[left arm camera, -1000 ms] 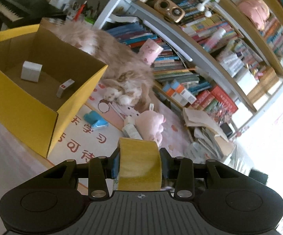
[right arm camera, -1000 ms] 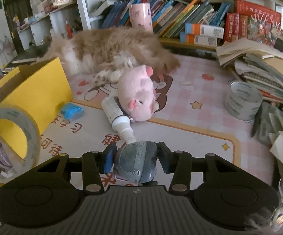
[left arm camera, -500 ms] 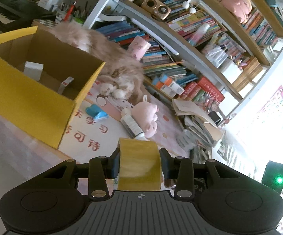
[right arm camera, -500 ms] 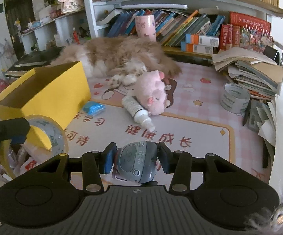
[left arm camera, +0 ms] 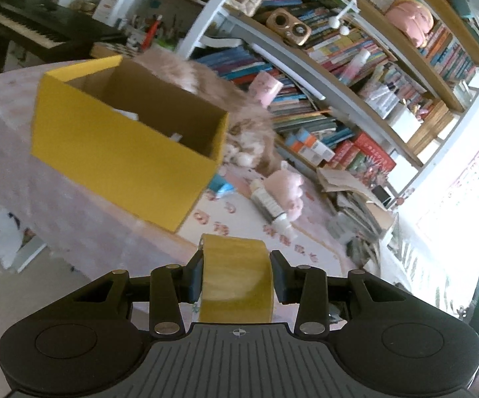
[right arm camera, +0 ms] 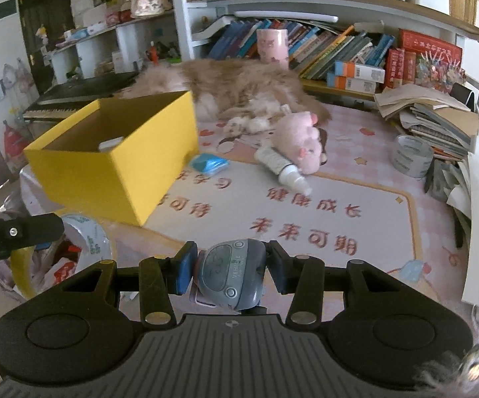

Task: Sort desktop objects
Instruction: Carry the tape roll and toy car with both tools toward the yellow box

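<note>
Left wrist view: your left tongs (left arm camera: 236, 278) pinch a roll of yellow-brown tape (left arm camera: 236, 280) by its flat sides, held in the air at the table's (left arm camera: 73, 212) near edge. Beyond it the open yellow box (left arm camera: 120, 152) stands on the table with small white items inside. In the right wrist view, your right tongs (right arm camera: 229, 270) pinch a small grey toy car (right arm camera: 231, 272), held above the near edge of the pink play mat (right arm camera: 322, 212). On that mat lie a blue packet (right arm camera: 209, 163) just beside the box, and a white bottle (right arm camera: 281, 167) touching a pink plush pig (right arm camera: 301, 142). A fluffy cat (right arm camera: 233, 88) lies behind them, and a grey tape roll (right arm camera: 412, 156) sits near the stacked books (right arm camera: 438, 122).
</note>
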### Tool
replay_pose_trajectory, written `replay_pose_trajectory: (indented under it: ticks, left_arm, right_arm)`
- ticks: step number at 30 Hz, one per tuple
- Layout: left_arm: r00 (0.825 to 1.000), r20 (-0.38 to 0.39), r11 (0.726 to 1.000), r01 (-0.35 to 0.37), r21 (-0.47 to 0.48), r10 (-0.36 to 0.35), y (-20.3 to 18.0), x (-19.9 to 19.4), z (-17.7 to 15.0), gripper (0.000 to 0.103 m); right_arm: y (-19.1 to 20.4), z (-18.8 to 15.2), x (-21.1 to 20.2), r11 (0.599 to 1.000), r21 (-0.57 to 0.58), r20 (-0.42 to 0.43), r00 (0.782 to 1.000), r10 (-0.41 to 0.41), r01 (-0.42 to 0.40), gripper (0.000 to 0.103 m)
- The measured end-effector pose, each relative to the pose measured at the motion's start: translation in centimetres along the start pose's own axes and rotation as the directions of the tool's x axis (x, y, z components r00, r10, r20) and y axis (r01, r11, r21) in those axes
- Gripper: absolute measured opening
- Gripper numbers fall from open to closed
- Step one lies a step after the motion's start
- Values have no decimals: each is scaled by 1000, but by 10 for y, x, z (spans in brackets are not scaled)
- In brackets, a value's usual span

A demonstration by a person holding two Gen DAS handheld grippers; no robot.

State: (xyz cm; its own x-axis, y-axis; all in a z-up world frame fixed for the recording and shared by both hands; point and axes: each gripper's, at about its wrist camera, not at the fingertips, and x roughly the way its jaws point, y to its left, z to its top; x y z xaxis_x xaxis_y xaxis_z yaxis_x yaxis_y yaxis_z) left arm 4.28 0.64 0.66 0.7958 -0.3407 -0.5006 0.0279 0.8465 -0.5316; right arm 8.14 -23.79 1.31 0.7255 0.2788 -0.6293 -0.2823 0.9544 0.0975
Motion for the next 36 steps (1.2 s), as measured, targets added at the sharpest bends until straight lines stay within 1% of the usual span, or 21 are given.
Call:
replay_pose_trajectory:
  ticks: [2,5,7,17,24,36]
  left_arm:
    - [1000,0,1000,-21,9,21,7,-8,-1,39]
    - [997,-13,995,-69,66,70,11,-18,-4,39]
    - [996,-26,993,-86,82,88,17,-23,-5,39]
    - [991,-47,990,-120,79,124,50,-54,-8,39]
    - [984,-60,985,-162,62,166,69,-70,-12,39]
    - [982,-41,982,-184,40,186,84,-85,-11,39]
  right_arm:
    - [10,-4,-3,1000,-5,-3,1000,7,-7,43]
    - [26,-10,-7,1000,-12,-7,1000,19,-19,43]
    - [36,-14,-8,999,-15,-14,999,33,-33,43]
    - [85,-29,-7,995,-37,-40,995,89,-91,43]
    - [116,-37,0,986,-71,-86,986,142,-148,43]
    - [144,-39,1,973,-130,-100,979,179,-191,43]
